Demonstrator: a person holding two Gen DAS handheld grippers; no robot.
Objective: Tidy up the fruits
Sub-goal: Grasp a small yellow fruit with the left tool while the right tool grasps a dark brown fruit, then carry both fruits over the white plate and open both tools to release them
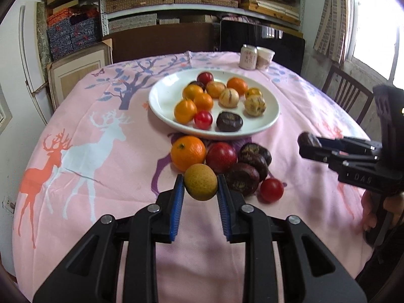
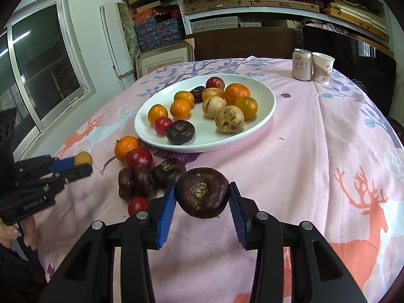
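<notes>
My left gripper (image 1: 200,183) is shut on a small yellow-brown round fruit (image 1: 200,181), held just above the cloth in front of the loose pile. My right gripper (image 2: 202,193) is shut on a dark purple water chestnut (image 2: 202,192), lifted off the table. Each gripper shows in the other's view: the right gripper (image 1: 306,144) at the right edge, the left gripper (image 2: 80,164) at the left edge with the yellow fruit (image 2: 82,158). A white plate (image 1: 164,98) holds several oranges, red fruits, pale striped fruits and a dark chestnut. In front of it lie an orange (image 1: 188,152), a red fruit (image 1: 221,156), dark chestnuts (image 1: 242,179) and a small tomato (image 1: 271,189).
A pink deer-print tablecloth (image 1: 83,151) covers the round table. A drink can (image 2: 301,64) and a paper cup (image 2: 322,67) stand at the far side. A wooden chair (image 1: 346,96) sits to the right, shelves of boxes behind. A person's hand (image 1: 371,209) holds the right gripper.
</notes>
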